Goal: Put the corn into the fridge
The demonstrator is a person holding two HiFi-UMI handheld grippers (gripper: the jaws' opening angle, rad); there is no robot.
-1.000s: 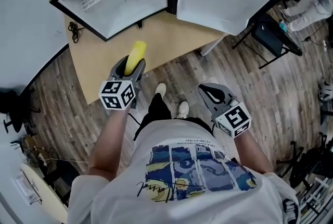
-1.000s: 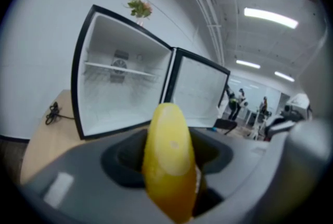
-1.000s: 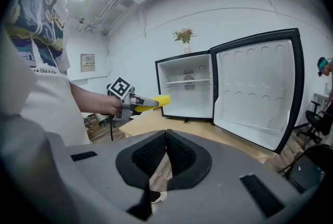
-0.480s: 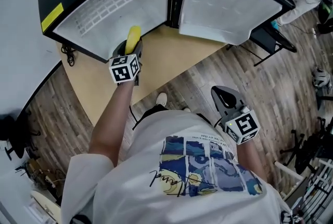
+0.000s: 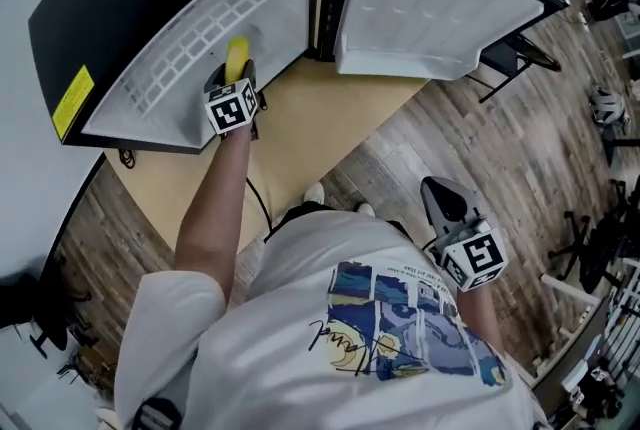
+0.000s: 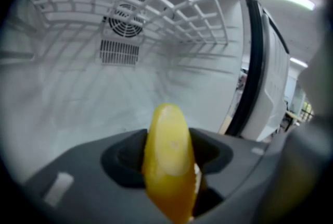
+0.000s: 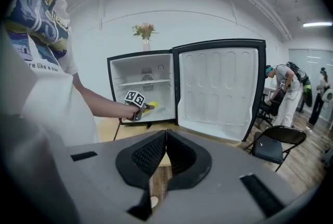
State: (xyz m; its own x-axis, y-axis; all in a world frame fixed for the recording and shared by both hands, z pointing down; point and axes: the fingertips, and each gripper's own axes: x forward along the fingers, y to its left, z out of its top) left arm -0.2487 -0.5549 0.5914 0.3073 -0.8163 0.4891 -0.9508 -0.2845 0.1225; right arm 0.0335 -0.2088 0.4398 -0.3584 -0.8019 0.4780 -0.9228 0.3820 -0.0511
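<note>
A yellow corn cob sticks out forward from my left gripper, whose jaws are shut on it. In the left gripper view the corn points into the white inside of the fridge, below the wire shelf. The right gripper view shows the small black fridge with its door swung wide open, and the corn just inside the lower compartment. My right gripper hangs back by my right side, shut and empty.
The fridge stands on a low wooden table. A black folding chair stands to the right of the open door, with people behind it. A vase of flowers sits on the fridge top.
My left gripper has carried the corn forward from above the table's front into the fridge opening. The right gripper has stayed by my side, turning a little.
</note>
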